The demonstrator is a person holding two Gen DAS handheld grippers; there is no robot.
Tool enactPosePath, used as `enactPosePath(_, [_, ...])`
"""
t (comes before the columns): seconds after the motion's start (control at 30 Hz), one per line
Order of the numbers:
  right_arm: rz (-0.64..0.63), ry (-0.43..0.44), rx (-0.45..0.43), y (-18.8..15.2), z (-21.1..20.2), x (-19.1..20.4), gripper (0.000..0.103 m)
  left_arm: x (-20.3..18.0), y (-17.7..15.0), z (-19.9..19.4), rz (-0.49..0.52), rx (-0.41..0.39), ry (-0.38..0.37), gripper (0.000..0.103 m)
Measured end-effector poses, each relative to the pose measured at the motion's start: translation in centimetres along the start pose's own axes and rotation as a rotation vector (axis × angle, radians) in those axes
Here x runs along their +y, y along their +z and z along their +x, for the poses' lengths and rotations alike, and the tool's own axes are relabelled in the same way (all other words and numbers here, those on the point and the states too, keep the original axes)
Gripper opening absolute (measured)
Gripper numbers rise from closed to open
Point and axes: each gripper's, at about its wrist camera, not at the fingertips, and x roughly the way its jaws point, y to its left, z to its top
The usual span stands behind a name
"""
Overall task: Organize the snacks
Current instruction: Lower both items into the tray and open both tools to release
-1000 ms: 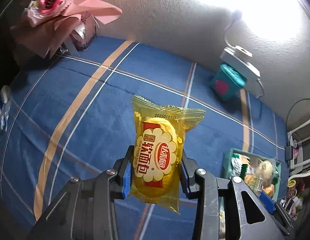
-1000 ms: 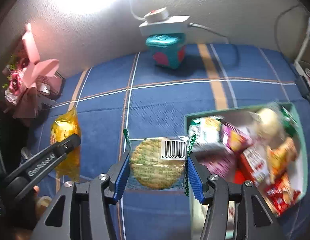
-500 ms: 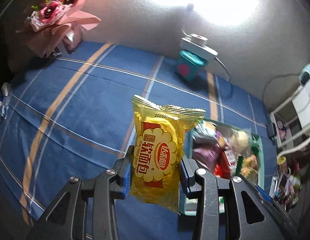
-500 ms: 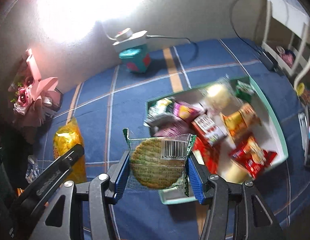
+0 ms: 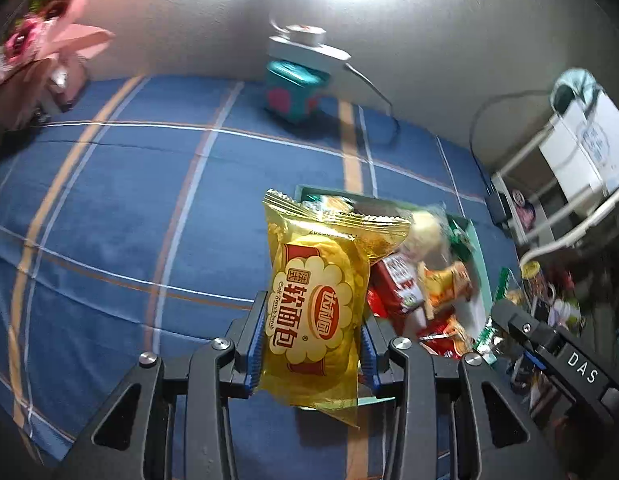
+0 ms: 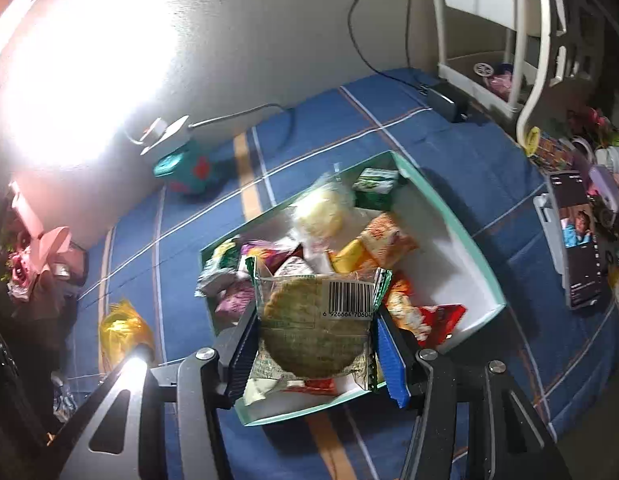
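My left gripper point(image 5: 313, 344) is shut on a yellow soft-bread packet point(image 5: 317, 304), held upright above the near left corner of a teal snack box point(image 5: 480, 256). My right gripper point(image 6: 315, 344) is shut on a clear packet with a round biscuit and a barcode point(image 6: 309, 320), hanging over the near part of the same box point(image 6: 461, 232). Several wrapped snacks lie loose inside the box. In the right wrist view the yellow packet point(image 6: 123, 326) shows to the left, outside the box. At the right edge of the left wrist view one finger of the right gripper point(image 5: 505, 316) shows.
The box rests on a blue plaid cloth point(image 5: 129, 200). At the wall stand a teal tin point(image 5: 291, 84) with a white power strip on top and a pink bouquet point(image 5: 37, 44). A white rack point(image 6: 497, 40) and a phone point(image 6: 577, 240) are on the right.
Both grippers have swept sideways with their packets to the box. The biscuit packet now hangs over the box's inside, and the yellow packet has reached its left corner.
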Motion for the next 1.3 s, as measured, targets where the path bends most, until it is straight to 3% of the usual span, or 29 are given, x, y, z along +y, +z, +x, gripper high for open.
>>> enactPosePath(0.33, [0.01,-0.033,0.109,-0.5,4.4,-1.0,0.059,-1.5,-1.2,6.1,0.021,0.145,-0.034,0.041])
enactPosePath(0.77, [-0.009,-0.079,0.148,-0.9,5.5,-0.9,0.059,-1.6,-1.0,6.7,0.021,0.147,-0.019,0.041])
enactPosePath(0.93, [-0.012,-0.08,0.16,-0.8,5.7,-0.8,0.059,-1.6,-0.8,6.3,0.021,0.143,-0.025,0.052])
enactPosePath(1.03, [-0.018,-0.084,0.161,-0.8,5.8,-0.6,0.059,-1.5,-0.7,6.0,0.021,0.141,-0.02,0.054])
enactPosePath(1.3, [-0.032,-0.087,0.179,-0.8,6.1,-0.5,0.061,-0.5,-0.4,5.0,0.024,0.142,0.084,0.063])
